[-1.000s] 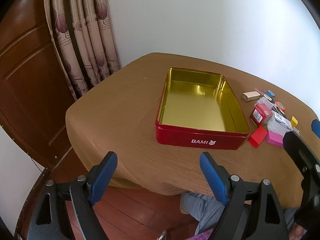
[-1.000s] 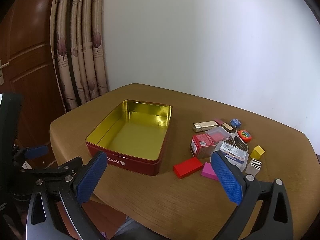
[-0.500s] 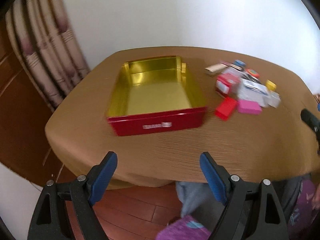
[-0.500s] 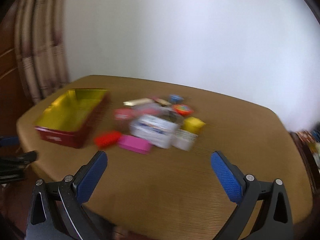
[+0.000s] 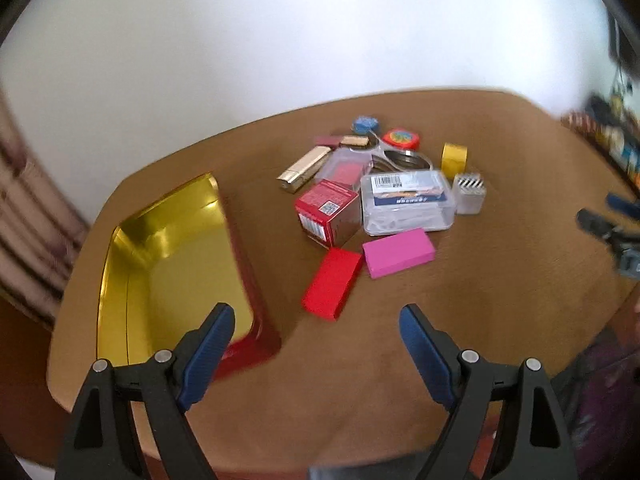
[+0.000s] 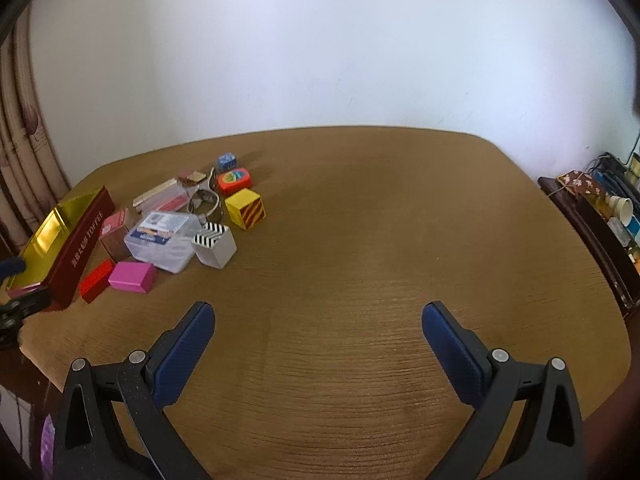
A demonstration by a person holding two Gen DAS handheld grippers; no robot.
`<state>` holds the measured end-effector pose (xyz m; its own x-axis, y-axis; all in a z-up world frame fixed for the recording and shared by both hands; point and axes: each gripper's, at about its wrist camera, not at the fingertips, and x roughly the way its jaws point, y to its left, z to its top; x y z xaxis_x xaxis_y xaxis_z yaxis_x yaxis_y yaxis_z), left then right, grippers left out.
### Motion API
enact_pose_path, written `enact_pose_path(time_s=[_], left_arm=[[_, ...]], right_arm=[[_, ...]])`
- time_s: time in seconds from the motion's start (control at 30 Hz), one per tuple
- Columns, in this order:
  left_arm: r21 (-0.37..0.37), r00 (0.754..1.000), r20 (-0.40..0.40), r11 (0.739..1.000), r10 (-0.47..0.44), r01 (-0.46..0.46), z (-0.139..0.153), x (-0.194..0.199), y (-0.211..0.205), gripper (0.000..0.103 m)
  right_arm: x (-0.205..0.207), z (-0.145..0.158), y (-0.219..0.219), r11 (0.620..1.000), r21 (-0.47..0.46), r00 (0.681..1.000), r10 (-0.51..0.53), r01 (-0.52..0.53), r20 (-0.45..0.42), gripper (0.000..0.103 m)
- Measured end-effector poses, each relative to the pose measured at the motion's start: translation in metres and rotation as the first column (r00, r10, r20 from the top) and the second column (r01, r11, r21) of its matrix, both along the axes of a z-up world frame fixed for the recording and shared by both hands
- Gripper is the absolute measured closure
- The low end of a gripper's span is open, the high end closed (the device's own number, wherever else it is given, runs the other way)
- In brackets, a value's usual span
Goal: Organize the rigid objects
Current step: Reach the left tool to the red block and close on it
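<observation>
Your left hand-held gripper [image 5: 316, 322] and right hand-held gripper [image 6: 318, 320] both gape empty. The small rigid pieces cluster mid-counter [image 6: 360, 280]: a glossy red block [image 5: 332, 288] touching a matte pink block [image 5: 398, 252], a clear plastic case [image 5: 408, 208] behind. Since a second ago, you've swung rightward, leaving the gold-lined tin [image 5: 168, 252] at left.

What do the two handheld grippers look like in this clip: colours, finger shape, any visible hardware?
Both match: the left gripper and right gripper each have two black, angular clamp-style arms with triangular cut-outs and silver rivets. The fingers carry blue, finely textured pads. No cables, markings or sleeves are visible.
</observation>
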<state>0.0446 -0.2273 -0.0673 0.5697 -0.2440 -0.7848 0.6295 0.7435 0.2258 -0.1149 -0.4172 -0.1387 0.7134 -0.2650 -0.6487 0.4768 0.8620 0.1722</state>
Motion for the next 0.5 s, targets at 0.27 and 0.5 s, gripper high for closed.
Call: enact_pose_path(time_s=[0.27,0.5], left_arm=[[0.049,0.989,-0.133,0.996,-0.067,0.074,-0.031,0.042,-0.020,0.016],[0.108,0.975,-0.180,0.982,-0.133,0.154,-0.048,0.059,-0.032,0.016]], right_arm=[[0.005,-0.013,-0.022,0.998,0.061,0.999,-0.023,0.025,-0.025,0.000],[0.010,-0.023,-0.027,0.996,0.089,0.999,-0.008,0.012,-0.052,0.000]])
